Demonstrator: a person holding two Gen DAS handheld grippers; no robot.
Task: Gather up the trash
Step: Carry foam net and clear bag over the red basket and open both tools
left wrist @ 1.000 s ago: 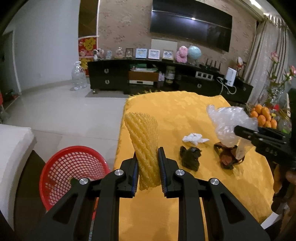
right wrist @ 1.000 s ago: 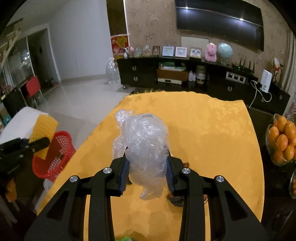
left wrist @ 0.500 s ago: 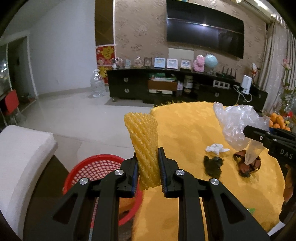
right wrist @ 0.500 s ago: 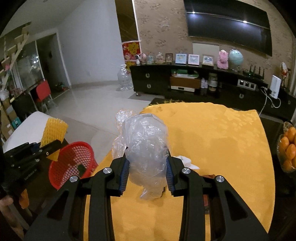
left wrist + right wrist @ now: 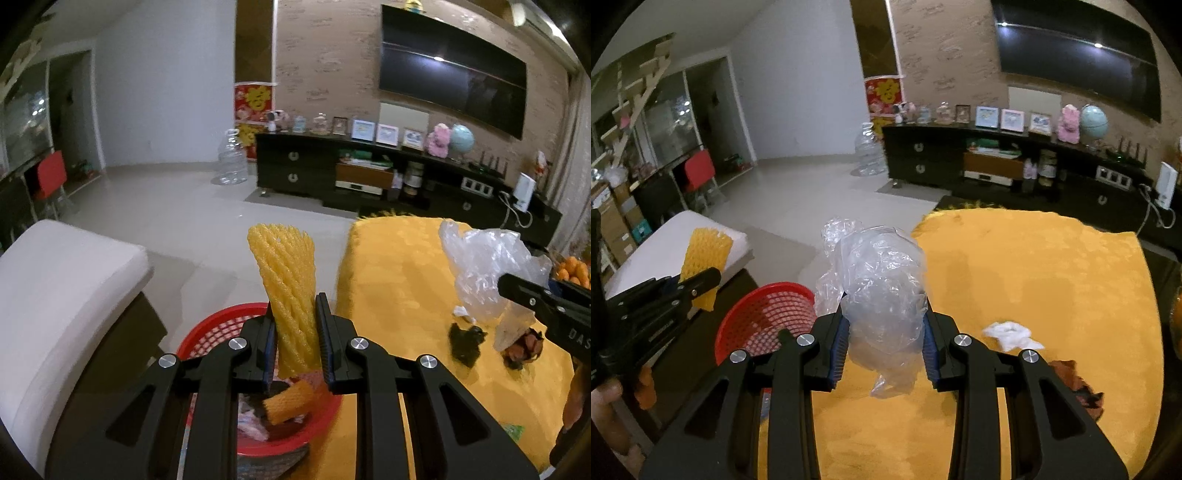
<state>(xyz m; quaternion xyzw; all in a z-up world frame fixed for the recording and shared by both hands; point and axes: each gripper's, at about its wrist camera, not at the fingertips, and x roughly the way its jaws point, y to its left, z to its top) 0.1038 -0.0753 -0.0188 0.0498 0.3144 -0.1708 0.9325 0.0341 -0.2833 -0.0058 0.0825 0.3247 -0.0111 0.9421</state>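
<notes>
Here, the left gripper [image 5: 296, 332] pinches a yellow foam net sleeve [image 5: 286, 280] between its jaws, the sleeve standing nearly upright and rising well above the jaw tips. Directly below and beyond this gripper sits a red mesh basket [image 5: 218, 328], placed beside the edge of the desk [image 5: 399, 280], which is covered in a yellow cloth. Inside the basket lie a second, shorter piece of orange-yellow foam net [image 5: 286, 404] and some pale crumpled scraps that are too dim to identify. The right gripper [image 5: 884, 347] has its jaws closed on a crumpled clear plastic bag [image 5: 879, 291]; the bag bulges above the jaws and a twisted tail hangs beneath them. In the right wrist view this bag is held above the desk's near left corner, with the red basket just to its left and lower. Remaining on the cloth are a white crumpled tissue [image 5: 1010, 332], a dark crumpled scrap [image 5: 465, 341] and a reddish-brown scrap [image 5: 522, 349], the last two lying near each other and the tissue just beyond them. In the left wrist view the right gripper and its bag appear at the right, above these scraps. A bowl of oranges [image 5: 572, 271] stands at the far right. A white cushioned seat [image 5: 62, 280] lies left of the basket.
</notes>
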